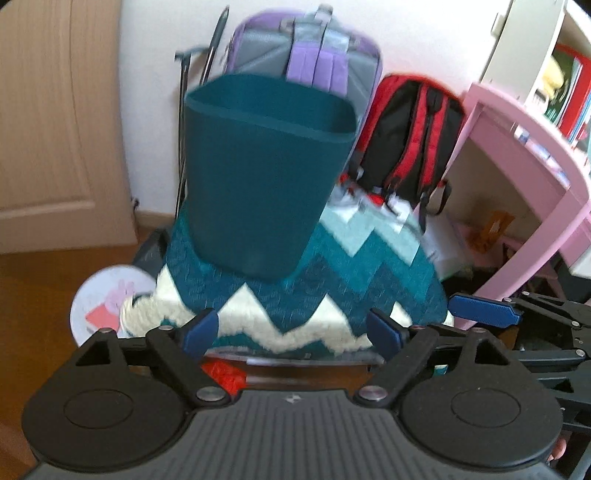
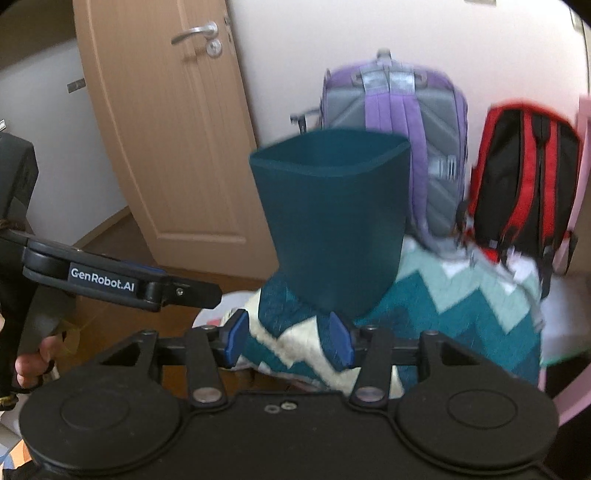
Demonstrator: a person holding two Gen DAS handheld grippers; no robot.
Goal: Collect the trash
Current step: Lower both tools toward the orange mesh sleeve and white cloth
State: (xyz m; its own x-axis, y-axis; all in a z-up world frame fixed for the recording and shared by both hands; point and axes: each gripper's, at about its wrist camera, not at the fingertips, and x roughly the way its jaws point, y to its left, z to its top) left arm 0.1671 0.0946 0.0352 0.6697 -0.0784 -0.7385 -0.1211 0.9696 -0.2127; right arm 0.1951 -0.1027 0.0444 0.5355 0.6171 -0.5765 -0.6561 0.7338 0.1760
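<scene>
The bin [image 1: 266, 173] stands on the rug [image 1: 303, 295], mouth up to take trash. Both grippers, left [image 1: 295, 328] and right [image 2: 288, 341], are spread and empty; the blurred red scrap [image 1: 223, 373] may be trash.

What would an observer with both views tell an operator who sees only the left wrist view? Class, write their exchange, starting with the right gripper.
Operator: Is the right gripper open?
Observer: Yes. Its fingers stand apart with nothing between them.
Operator: Does the door have a handle?
Observer: Yes, a silver handle near its top, outside your frame.
</scene>
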